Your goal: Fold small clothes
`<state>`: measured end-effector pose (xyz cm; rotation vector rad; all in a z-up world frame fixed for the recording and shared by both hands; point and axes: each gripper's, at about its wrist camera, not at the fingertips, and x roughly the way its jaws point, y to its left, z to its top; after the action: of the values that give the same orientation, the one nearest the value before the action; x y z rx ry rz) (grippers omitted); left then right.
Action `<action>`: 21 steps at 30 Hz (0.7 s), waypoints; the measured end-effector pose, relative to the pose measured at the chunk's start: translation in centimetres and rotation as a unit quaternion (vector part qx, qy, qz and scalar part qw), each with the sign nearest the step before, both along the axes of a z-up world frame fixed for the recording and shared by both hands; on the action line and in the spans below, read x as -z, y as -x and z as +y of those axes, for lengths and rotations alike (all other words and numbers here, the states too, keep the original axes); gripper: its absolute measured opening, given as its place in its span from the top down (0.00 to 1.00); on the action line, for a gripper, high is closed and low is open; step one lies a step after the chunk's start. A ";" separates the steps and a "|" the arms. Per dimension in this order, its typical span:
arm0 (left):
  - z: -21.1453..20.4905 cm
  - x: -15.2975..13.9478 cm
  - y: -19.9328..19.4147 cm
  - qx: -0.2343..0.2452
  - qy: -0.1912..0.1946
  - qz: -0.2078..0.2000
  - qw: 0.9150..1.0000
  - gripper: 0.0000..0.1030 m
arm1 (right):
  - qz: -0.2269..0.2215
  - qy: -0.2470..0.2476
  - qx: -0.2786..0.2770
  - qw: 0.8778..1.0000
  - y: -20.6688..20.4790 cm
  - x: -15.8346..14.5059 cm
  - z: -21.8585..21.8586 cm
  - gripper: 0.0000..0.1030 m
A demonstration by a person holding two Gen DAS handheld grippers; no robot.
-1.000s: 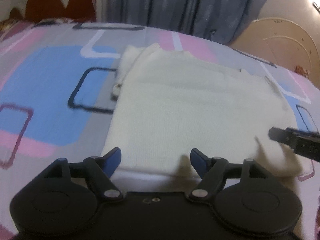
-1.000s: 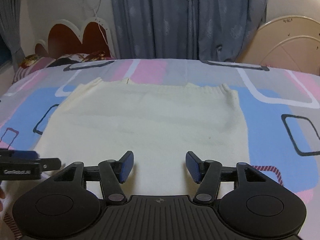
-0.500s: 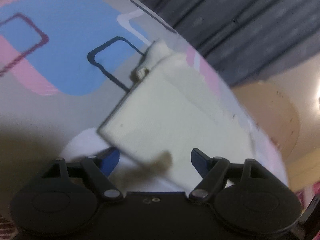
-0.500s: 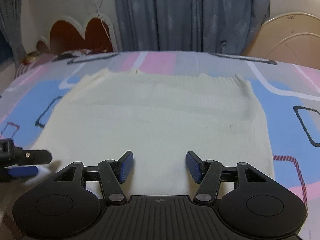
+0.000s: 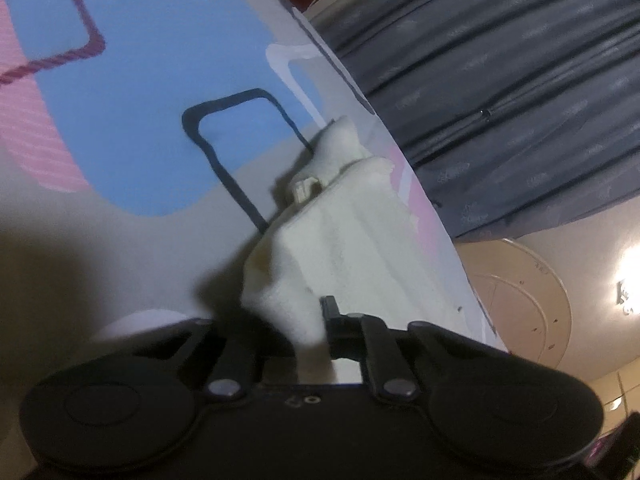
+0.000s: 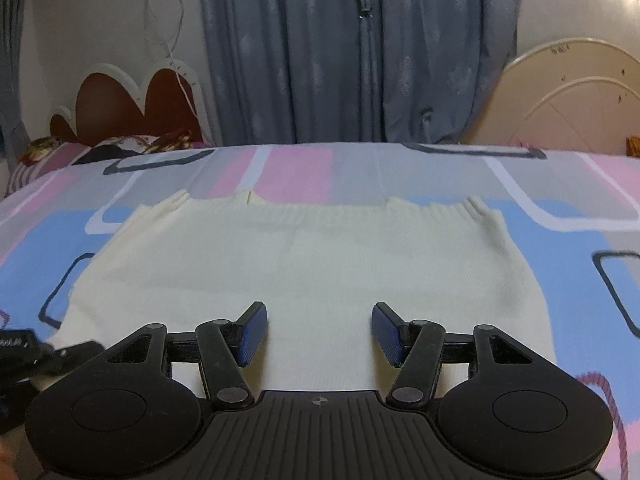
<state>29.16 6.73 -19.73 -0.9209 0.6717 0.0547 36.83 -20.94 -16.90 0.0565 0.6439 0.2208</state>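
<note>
Left gripper (image 5: 310,320) pinches the cream sweater (image 6: 304,272) corner; right gripper (image 6: 318,334), half open above the hem, should clamp squarely before lifting.

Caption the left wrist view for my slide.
Left claw shut on a corner of the cream knit garment, bunching it above the patterned bedsheet.

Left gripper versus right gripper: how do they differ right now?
The left gripper is shut, pinching a corner of the cream knit garment; the right gripper is open with only flat cloth showing between its fingers. The left view is strongly tilted; the right looks level across the bed. Both sit at the garment's near edge.
</note>
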 end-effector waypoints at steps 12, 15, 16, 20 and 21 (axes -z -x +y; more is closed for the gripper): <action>-5.5 -7.4 -0.8 0.113 -0.164 -0.106 0.974 0.94 | 0.000 0.042 -0.020 0.999 -0.3 2.1 0.8 0.40; -9.0 -9.2 -1.5 0.175 -0.203 -0.141 0.953 0.94 | 0.002 -0.003 -0.012 1.000 -0.2 1.3 -0.7 0.40; -10.2 -9.5 -1.7 0.197 -0.210 -0.149 0.946 0.94 | -0.002 -0.019 0.000 1.000 0.0 0.9 -1.6 0.40; -15.4 -9.5 -2.0 0.283 -0.225 -0.167 0.917 0.94 | -0.023 -0.042 0.053 0.997 1.3 -0.7 -6.4 0.40; -16.8 -9.0 -2.0 0.304 -0.226 -0.165 0.911 0.94 | -0.024 -0.043 0.066 0.997 1.7 -0.8 -7.8 0.40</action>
<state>31.17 -10.02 -10.71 -0.2340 0.5683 -0.4759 35.11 -28.78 -16.05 0.1757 0.5810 0.1223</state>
